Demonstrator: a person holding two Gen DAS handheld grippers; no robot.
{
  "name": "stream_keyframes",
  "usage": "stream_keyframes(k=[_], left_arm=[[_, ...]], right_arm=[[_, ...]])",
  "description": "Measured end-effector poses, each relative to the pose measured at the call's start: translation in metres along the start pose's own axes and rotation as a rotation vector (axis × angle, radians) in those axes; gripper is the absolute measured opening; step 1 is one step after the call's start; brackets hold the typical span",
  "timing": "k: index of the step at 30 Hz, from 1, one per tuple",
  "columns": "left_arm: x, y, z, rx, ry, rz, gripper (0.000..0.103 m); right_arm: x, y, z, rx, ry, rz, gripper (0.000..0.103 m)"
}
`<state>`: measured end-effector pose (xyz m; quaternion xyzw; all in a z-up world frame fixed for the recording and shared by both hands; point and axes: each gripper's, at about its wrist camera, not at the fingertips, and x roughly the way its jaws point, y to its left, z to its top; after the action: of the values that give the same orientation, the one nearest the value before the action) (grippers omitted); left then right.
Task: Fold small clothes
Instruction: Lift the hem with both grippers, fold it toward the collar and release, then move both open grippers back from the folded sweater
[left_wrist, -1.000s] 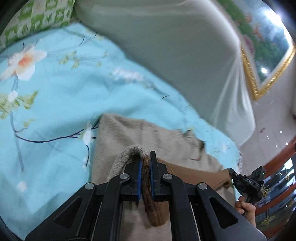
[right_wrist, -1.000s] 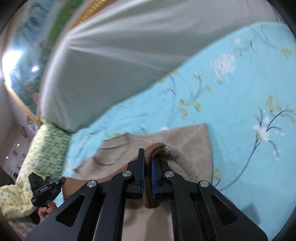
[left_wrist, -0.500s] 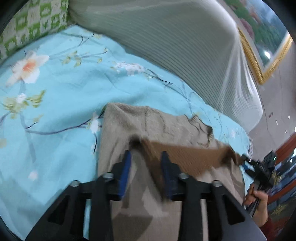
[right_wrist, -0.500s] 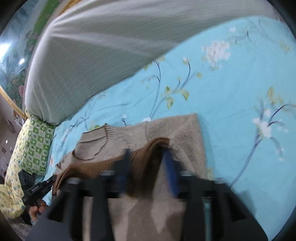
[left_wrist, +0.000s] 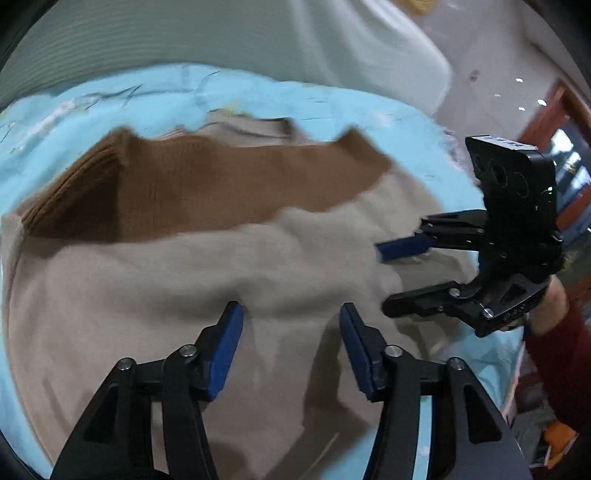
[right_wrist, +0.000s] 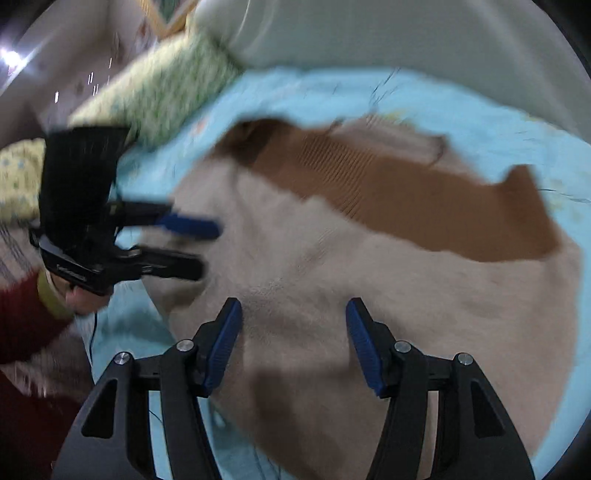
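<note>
**Both grippers open above a folded knit sweater on the bed**

The left gripper (left_wrist: 291, 314) has its jaws spread wide and holds nothing. Its blue pads (left_wrist: 225, 350) hang over the beige part of the sweater (left_wrist: 184, 295); if they touch the cloth I cannot tell. The right gripper (right_wrist: 293, 310) is also wide open and empty, with its blue pads (right_wrist: 364, 347) over the same beige cloth.

In the left wrist view the right gripper (left_wrist: 384, 280) appears from the side at the right edge of the sweater, jaws apart, one blue pad over the cloth. The right hand (left_wrist: 550, 306) holds it, and the arm wears a dark red sleeve (left_wrist: 569, 369). In the right wrist view the left gripper (right_wrist: 208, 247) appears at the left edge of the sweater, also with jaws apart, held by the left hand (right_wrist: 79, 299).

The sweater lies flat on the light blue bedsheet (left_wrist: 258, 88), directly under and in front of both grippers. It is a soft knit, mostly beige and a little fuzzy. A brown band (left_wrist: 221, 188) with fine ribs crosses its far part, and this band has two pointed corners. Behind the band a beige ribbed neckline (right_wrist: 399, 136) shows.

The bedsheet carries thin dark branch prints. Beyond it rises a grey-white ribbed cushion (left_wrist: 147, 37). A green and white patterned pillow (right_wrist: 159, 88) lies at the left in the right wrist view. Both views are blurred.
</note>
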<state>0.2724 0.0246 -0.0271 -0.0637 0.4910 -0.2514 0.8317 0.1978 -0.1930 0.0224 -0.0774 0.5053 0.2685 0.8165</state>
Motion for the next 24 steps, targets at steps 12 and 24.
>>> stream_keyframes(k=[12, 24], left_arm=[[-0.036, 0.149, 0.023, -0.411, -0.270, 0.131, 0.006], [-0.085, 0.043, -0.052, -0.304, -0.293, 0.112, 0.046]], right_arm=[[-0.029, -0.172, 0.017, 0.600, -0.353, -0.238, 0.022], [-0.124, -0.077, -0.074, 0.492, -0.474, -0.216, 0.053]])
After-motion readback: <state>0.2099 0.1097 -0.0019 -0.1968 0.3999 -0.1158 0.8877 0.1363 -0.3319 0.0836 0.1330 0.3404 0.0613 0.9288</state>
